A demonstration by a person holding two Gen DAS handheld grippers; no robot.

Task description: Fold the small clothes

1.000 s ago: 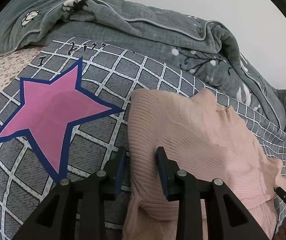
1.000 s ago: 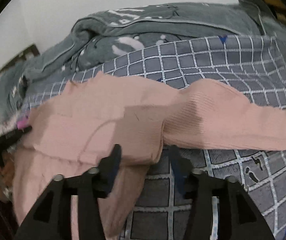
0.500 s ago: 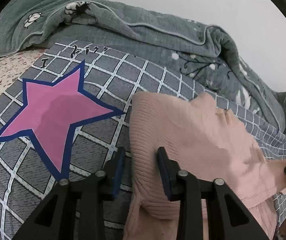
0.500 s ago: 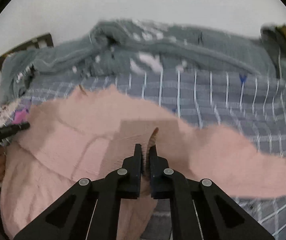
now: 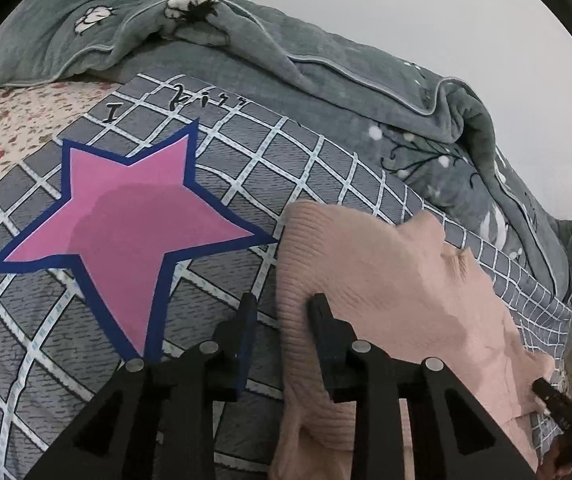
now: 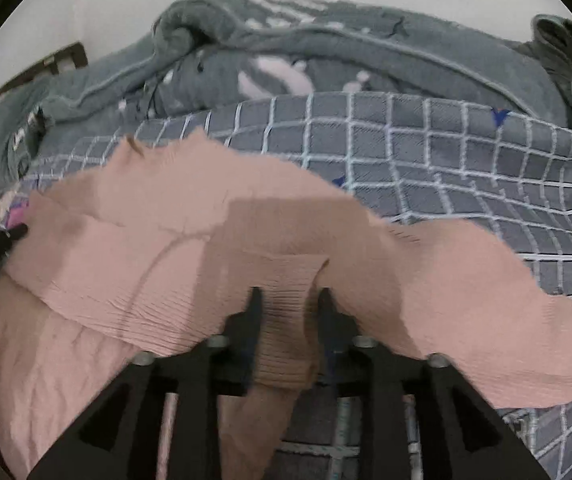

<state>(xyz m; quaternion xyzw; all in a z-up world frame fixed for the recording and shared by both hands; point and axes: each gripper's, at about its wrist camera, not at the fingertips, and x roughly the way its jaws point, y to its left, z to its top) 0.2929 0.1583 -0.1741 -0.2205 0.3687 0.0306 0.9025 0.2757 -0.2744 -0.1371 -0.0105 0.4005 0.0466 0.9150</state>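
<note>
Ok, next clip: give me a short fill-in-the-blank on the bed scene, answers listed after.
1. The ribbed sweater on the checked sheet is ____ in colour.
2. The pink shape printed on the sheet is a ____.
3. The right gripper stands open with a ribbed fold of the ____ between its fingers.
4. The left gripper is ____, straddling the sweater's edge.

Answers: pink; star; sweater; open

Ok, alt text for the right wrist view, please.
The right gripper has its jaws open around a ribbed fold of a pink sweater spread over a grey checked bedsheet. A rumpled grey blanket lies behind.
</note>
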